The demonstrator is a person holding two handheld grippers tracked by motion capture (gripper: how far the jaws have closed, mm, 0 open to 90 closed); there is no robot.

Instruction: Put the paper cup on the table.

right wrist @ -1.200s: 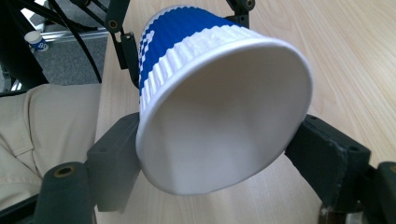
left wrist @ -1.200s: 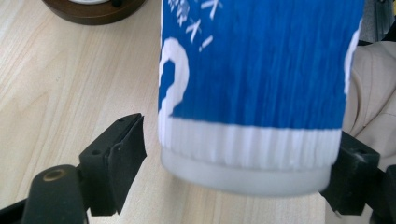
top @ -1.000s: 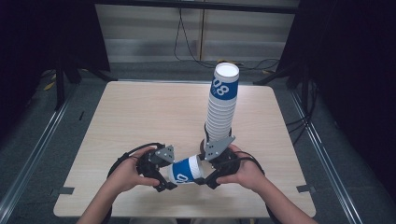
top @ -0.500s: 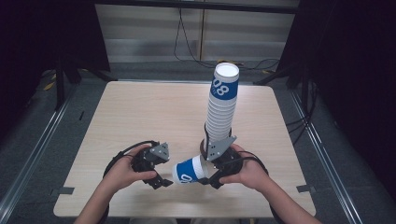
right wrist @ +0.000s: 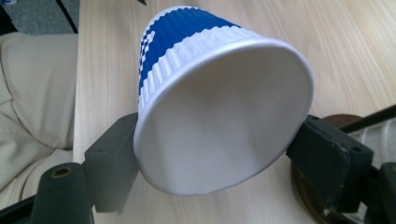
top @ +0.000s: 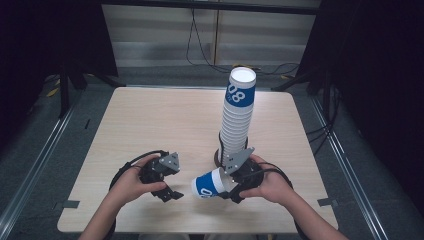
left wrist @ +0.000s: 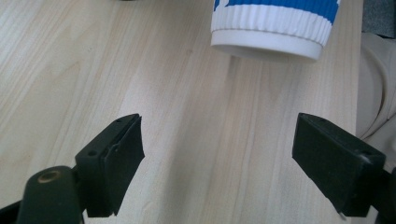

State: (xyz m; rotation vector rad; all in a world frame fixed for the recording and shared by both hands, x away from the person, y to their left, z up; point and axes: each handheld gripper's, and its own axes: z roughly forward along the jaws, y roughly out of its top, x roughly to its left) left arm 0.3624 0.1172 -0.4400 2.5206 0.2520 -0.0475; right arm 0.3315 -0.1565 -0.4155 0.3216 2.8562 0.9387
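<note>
A blue-and-white paper cup [top: 210, 184] lies on its side just above the table, with my right gripper [top: 229, 187] shut on it. In the right gripper view the cup [right wrist: 219, 107] points its wide white end at the camera, and my gripper [right wrist: 219, 137] squeezes it from both sides near that end. My left gripper [top: 169, 192] is open, a short way left of the cup. In the left gripper view my gripper [left wrist: 217, 128] has bare wood between its jaws, and the cup's other end [left wrist: 273, 25] lies ahead of them. A tall stack of the same cups [top: 237, 115] stands behind my right hand.
The light wooden table [top: 160, 125] is bare on its left and far parts. The stack rests on a dark round base [right wrist: 322, 191] close to my right jaw. The person's light trousers [right wrist: 32, 93] lie beyond the near table edge.
My left gripper has drawn back to the left, away from the cup's end, and now stands apart from it. My right gripper still holds the cup in about the same place.
</note>
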